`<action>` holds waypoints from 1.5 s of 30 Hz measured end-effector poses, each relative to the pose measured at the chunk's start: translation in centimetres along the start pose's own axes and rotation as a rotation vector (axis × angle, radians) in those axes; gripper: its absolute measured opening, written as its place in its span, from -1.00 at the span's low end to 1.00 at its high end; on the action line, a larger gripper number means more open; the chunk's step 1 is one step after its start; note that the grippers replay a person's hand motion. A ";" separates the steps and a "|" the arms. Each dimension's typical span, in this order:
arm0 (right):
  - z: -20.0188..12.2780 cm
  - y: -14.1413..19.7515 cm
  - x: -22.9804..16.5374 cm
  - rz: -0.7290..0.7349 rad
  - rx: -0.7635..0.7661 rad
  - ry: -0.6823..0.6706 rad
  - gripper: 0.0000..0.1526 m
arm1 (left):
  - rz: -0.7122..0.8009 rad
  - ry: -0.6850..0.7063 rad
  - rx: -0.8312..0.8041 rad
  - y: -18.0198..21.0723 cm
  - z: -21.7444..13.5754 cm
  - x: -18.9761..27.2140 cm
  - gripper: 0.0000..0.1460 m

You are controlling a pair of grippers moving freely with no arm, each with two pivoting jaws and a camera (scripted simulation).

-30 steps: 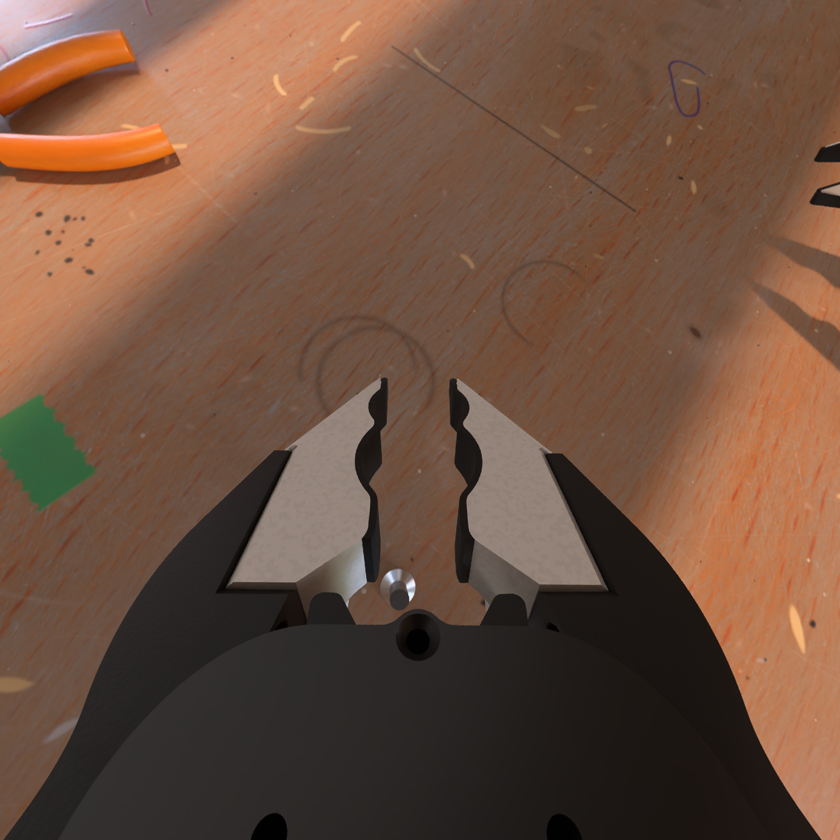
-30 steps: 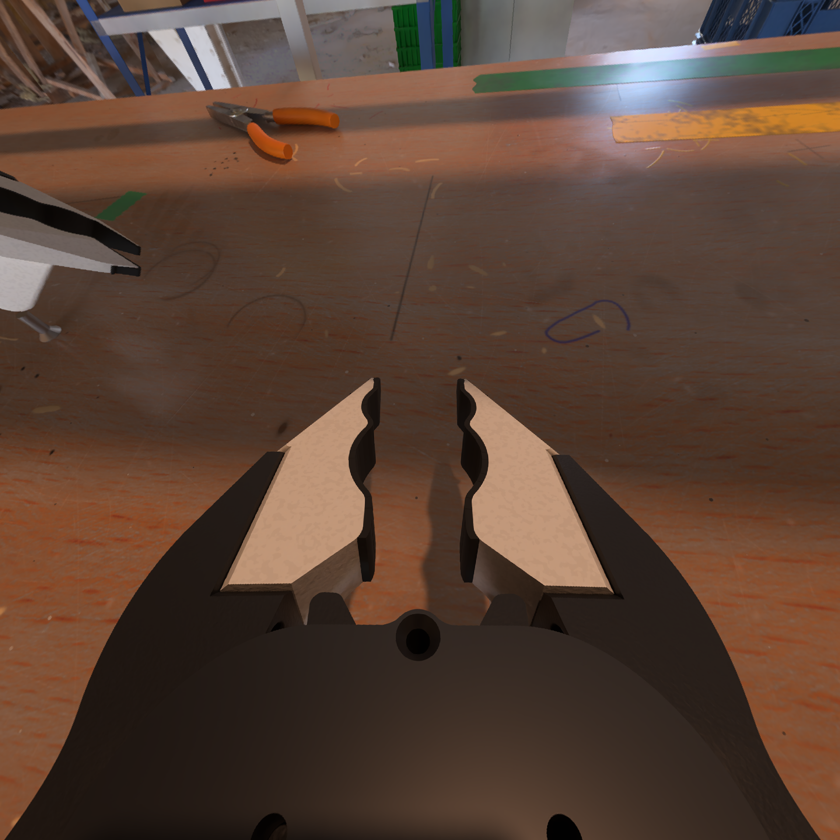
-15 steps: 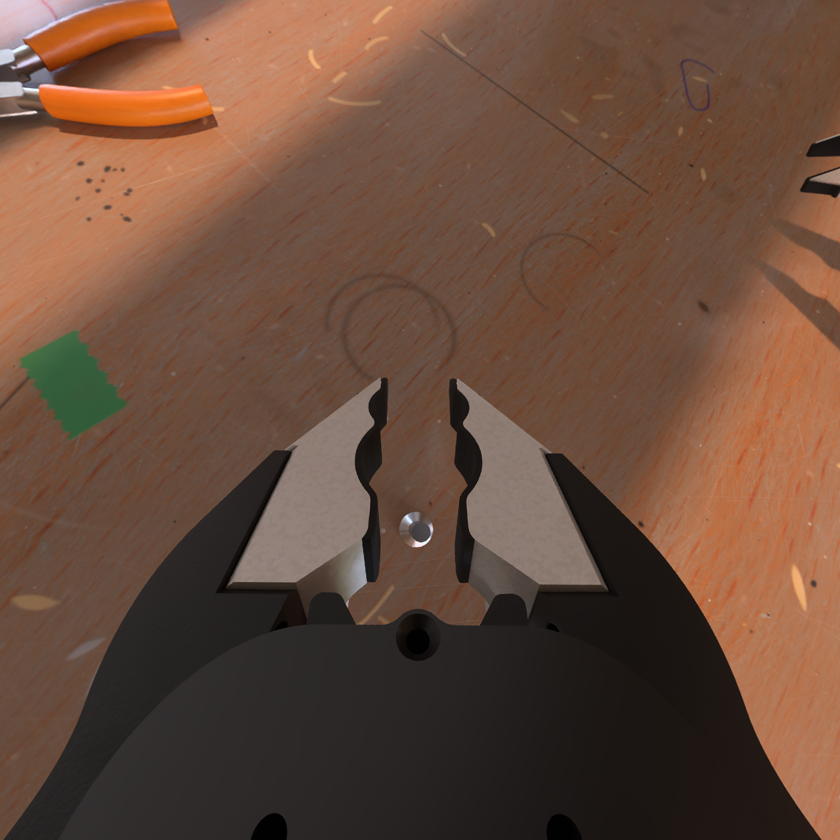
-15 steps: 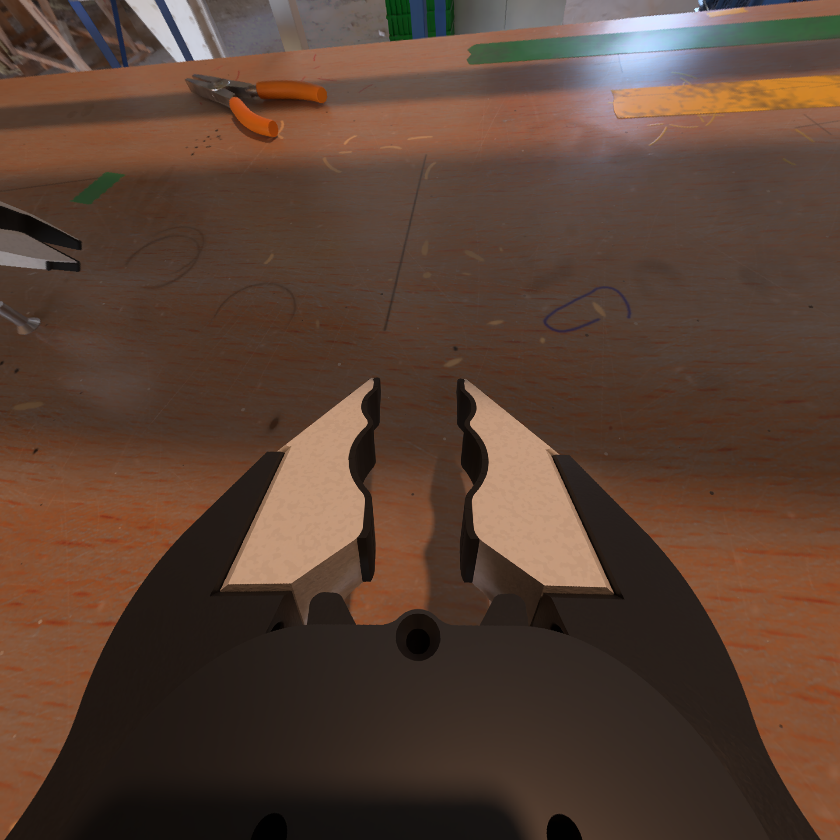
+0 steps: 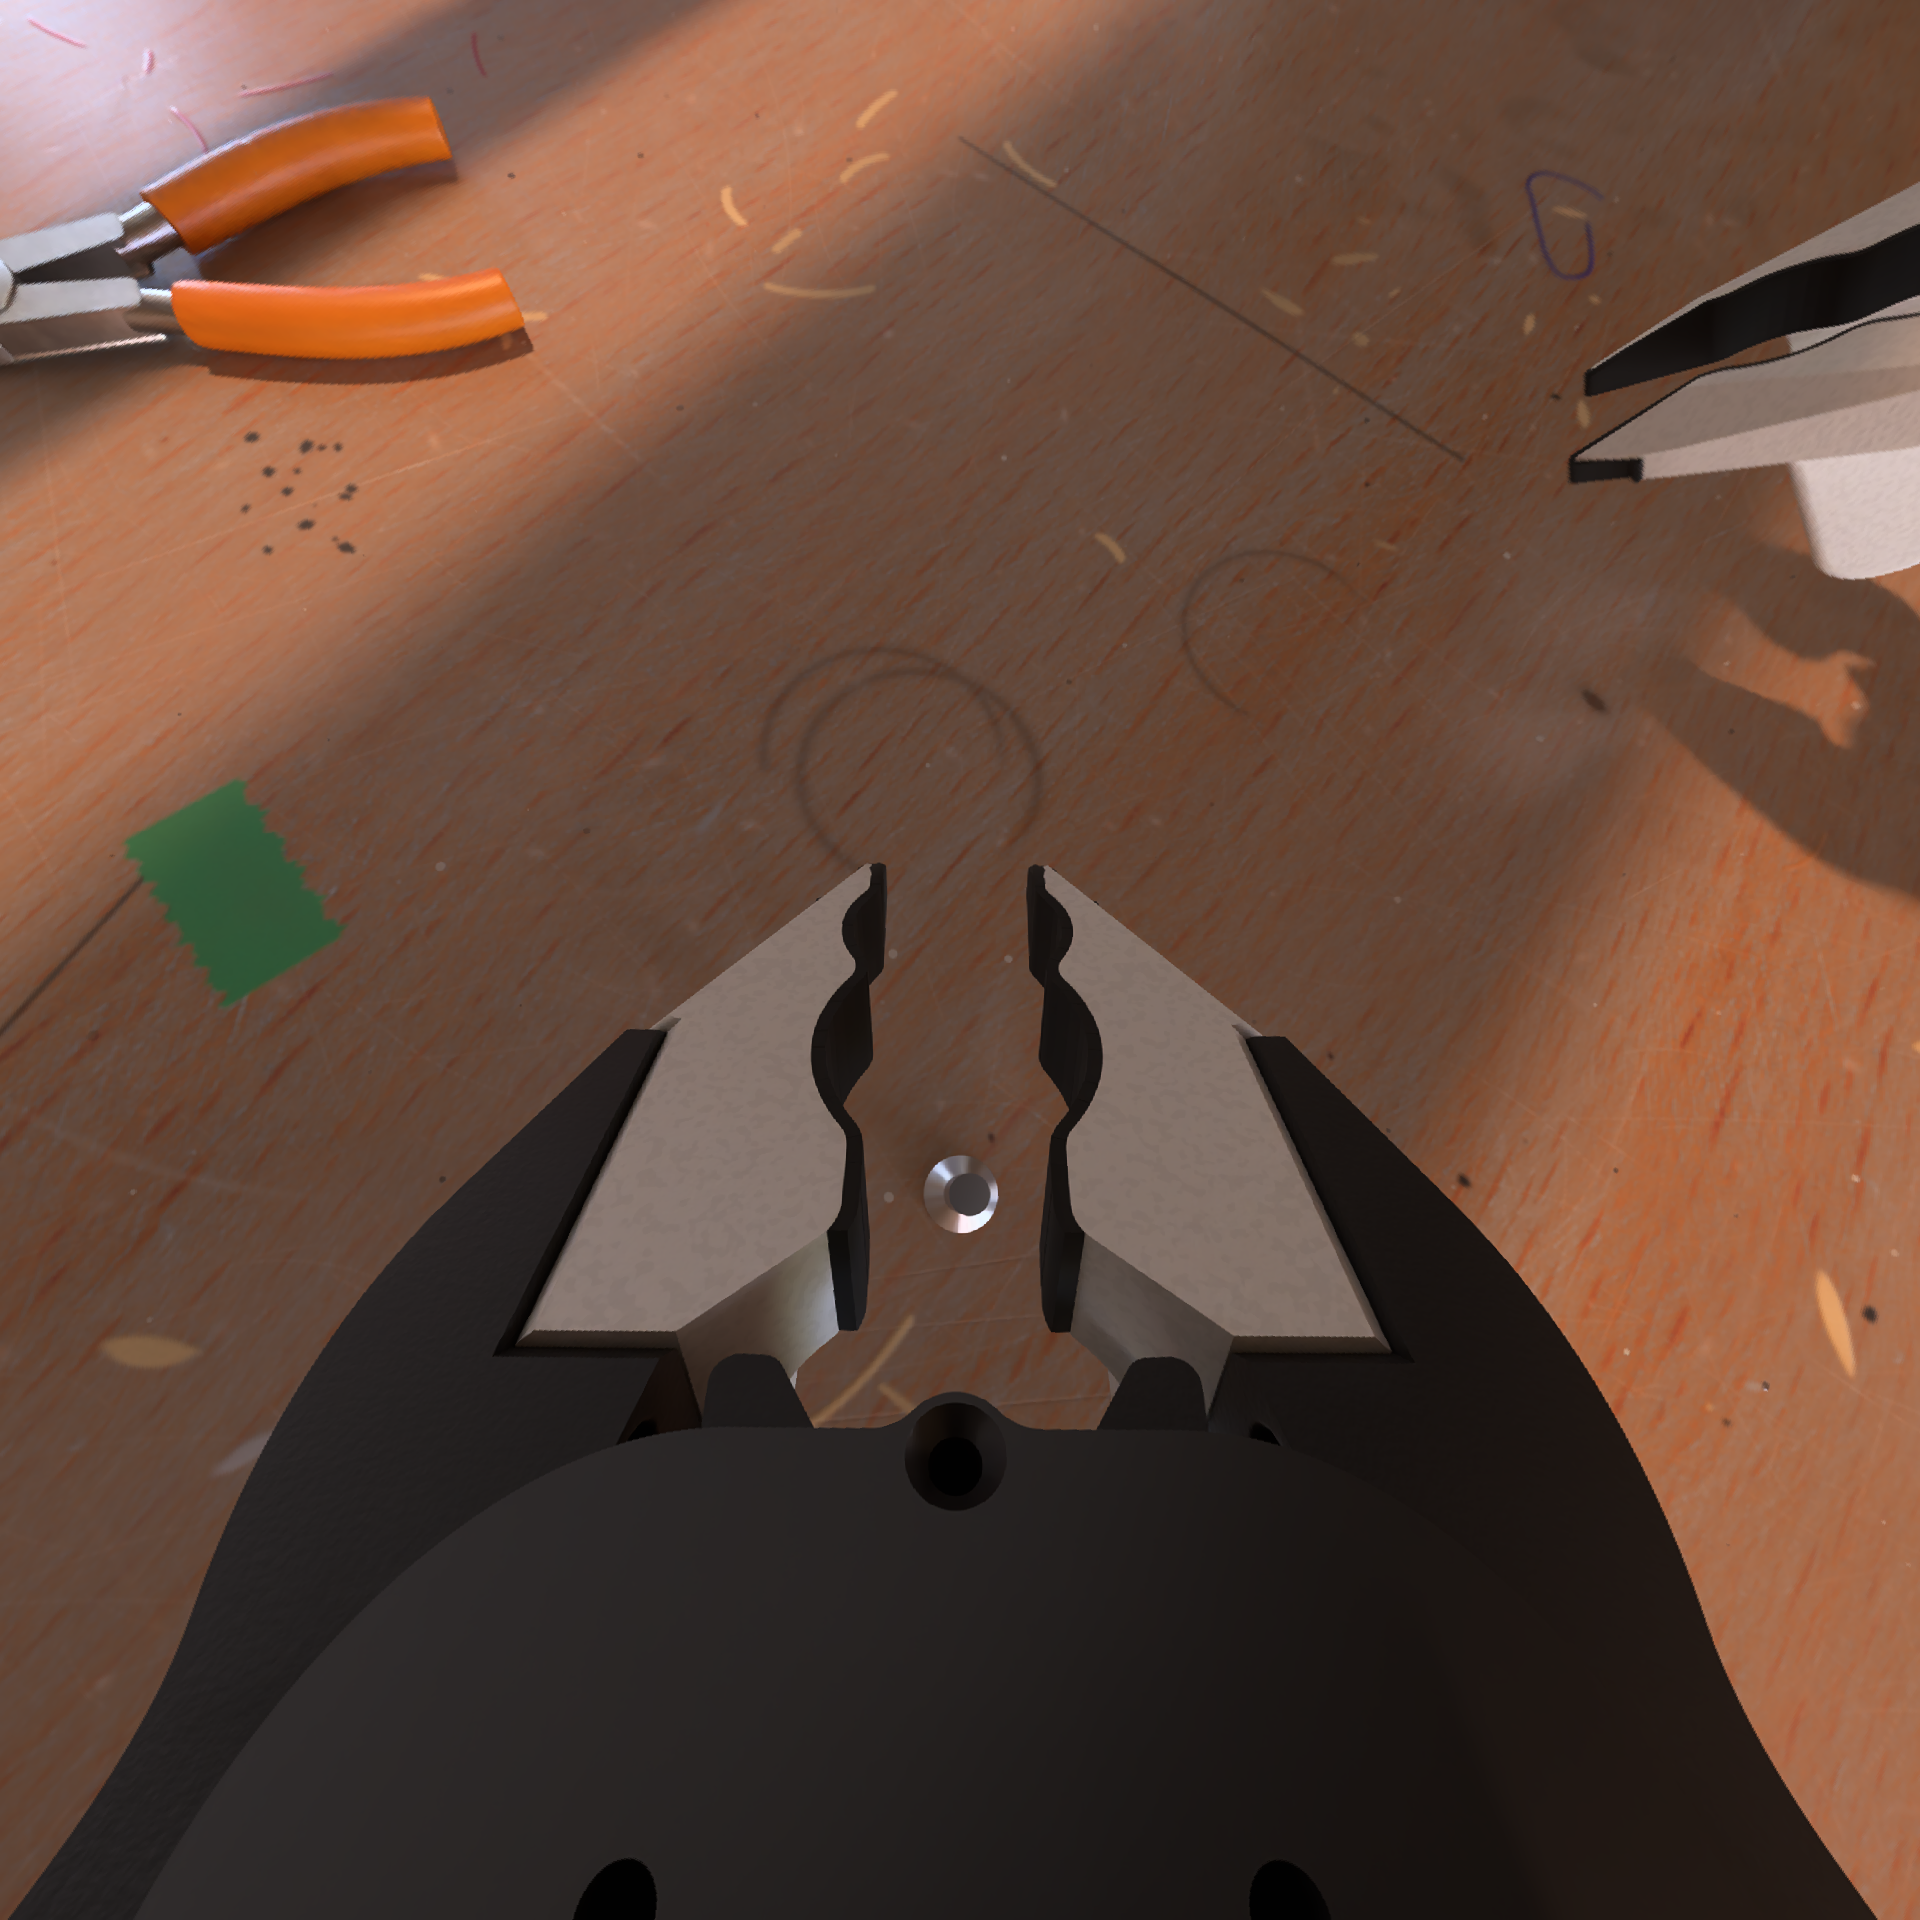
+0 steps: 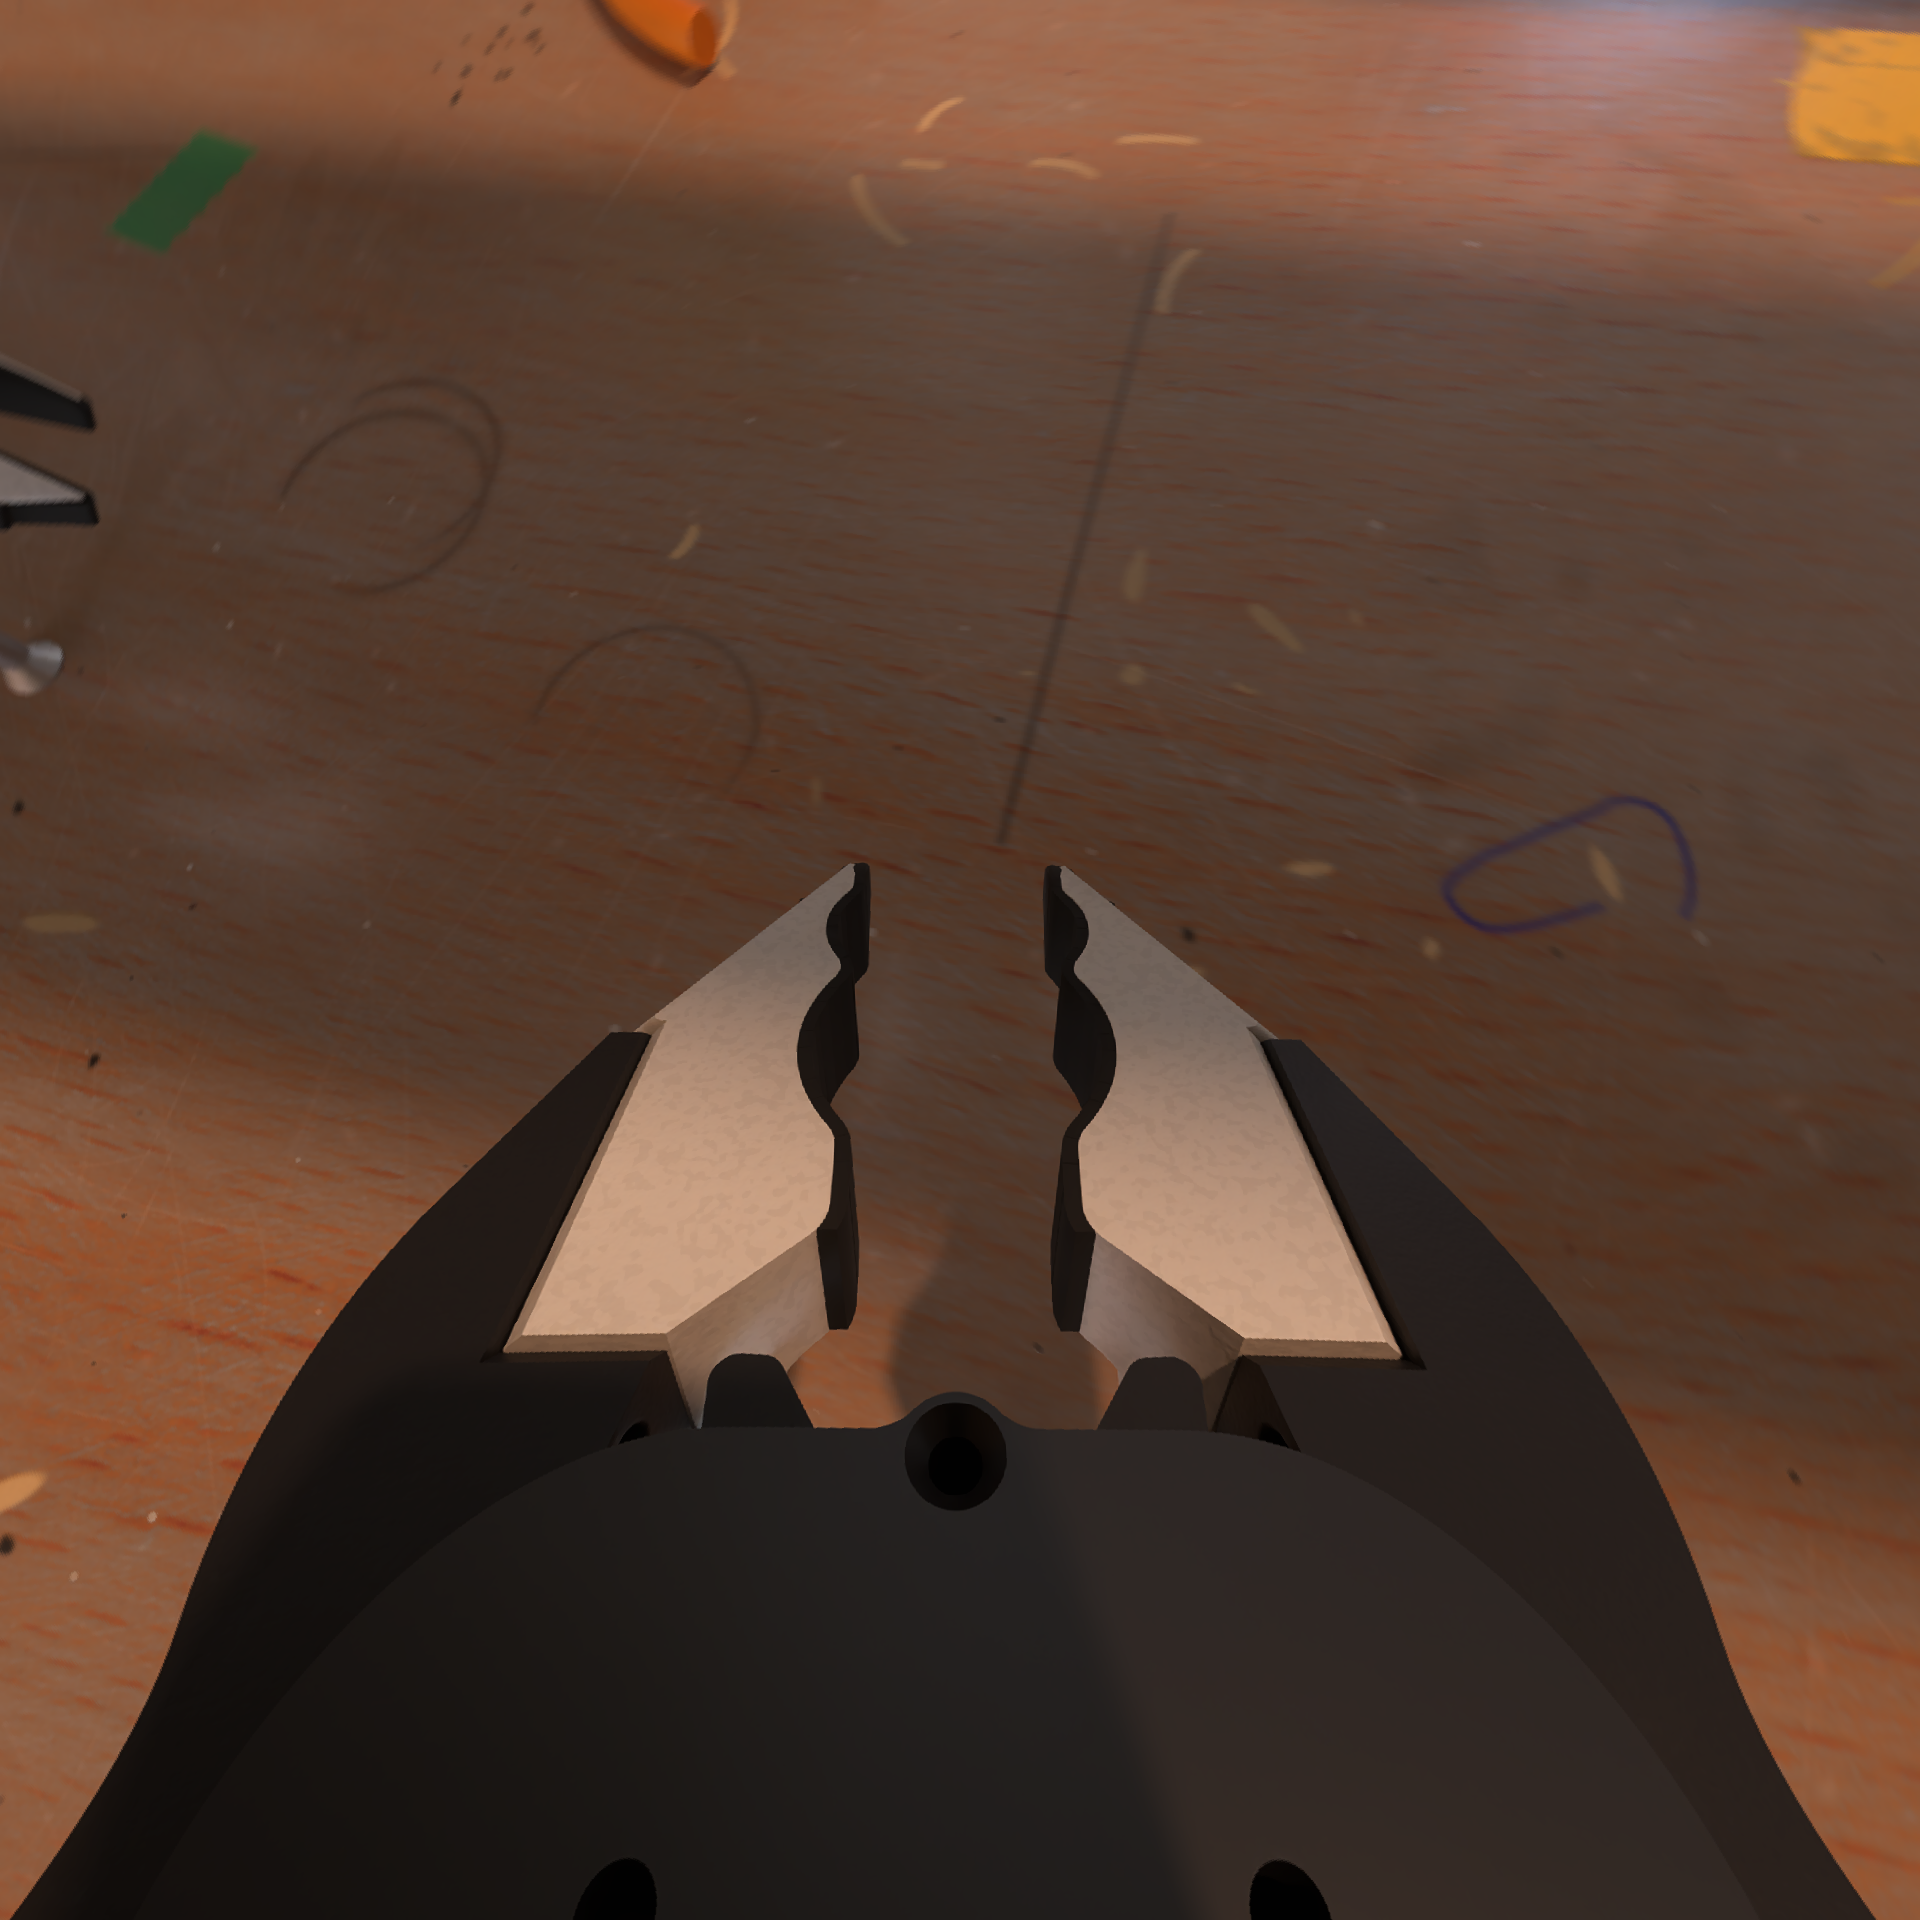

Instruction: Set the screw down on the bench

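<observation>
A small silver screw [image 5: 961,1195] shows head-on between the fingers of my left gripper [image 5: 956,883], with a gap on each side, and it appears to rest on the wooden bench [image 5: 520,644]. My left gripper is open and holds nothing. In the right wrist view the screw [image 6: 29,665] shows at the left edge, below the tips of the left gripper [image 6: 62,462]. My right gripper [image 6: 956,883] is open and empty above the bench. It also shows in the left wrist view [image 5: 1595,426] at the right edge.
Orange-handled pliers [image 5: 312,312] lie at the far left. A green tape scrap [image 5: 234,894] is stuck left of my left gripper. A yellow tape strip [image 6: 1860,104] is at the far right. Pencil marks and wood shavings dot the bench.
The screw has shifted from near my left gripper's palm to midway along its fingers. My right gripper has come closer to the left one and now looks down more steeply at the bench.
</observation>
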State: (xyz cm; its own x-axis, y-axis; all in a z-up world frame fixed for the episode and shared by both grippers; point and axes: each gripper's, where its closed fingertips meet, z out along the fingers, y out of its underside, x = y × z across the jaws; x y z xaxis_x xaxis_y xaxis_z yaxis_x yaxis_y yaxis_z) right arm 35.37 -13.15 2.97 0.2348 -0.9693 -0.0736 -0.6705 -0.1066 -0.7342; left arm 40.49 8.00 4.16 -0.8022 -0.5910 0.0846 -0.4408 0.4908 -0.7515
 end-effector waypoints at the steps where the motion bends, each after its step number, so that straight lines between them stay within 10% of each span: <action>1: 0.4 -0.1 -0.8 -0.031 -0.010 -0.002 -0.57 | 0.003 -0.003 -0.008 0.1 0.1 0.0 -0.63; 45: -0.1 0.2 4.8 -0.109 -0.174 0.123 -0.75 | 0.043 -0.019 -0.031 0.5 0.0 0.1 -0.63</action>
State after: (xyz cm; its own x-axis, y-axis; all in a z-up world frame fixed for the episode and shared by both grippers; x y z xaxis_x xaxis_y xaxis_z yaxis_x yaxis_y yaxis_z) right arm 36.30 -17.80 2.57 0.2323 -0.9684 0.0907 -0.7592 -0.2388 -0.6054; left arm 40.18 8.15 3.80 -0.8131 -0.5807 0.0405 -0.4187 0.5350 -0.7338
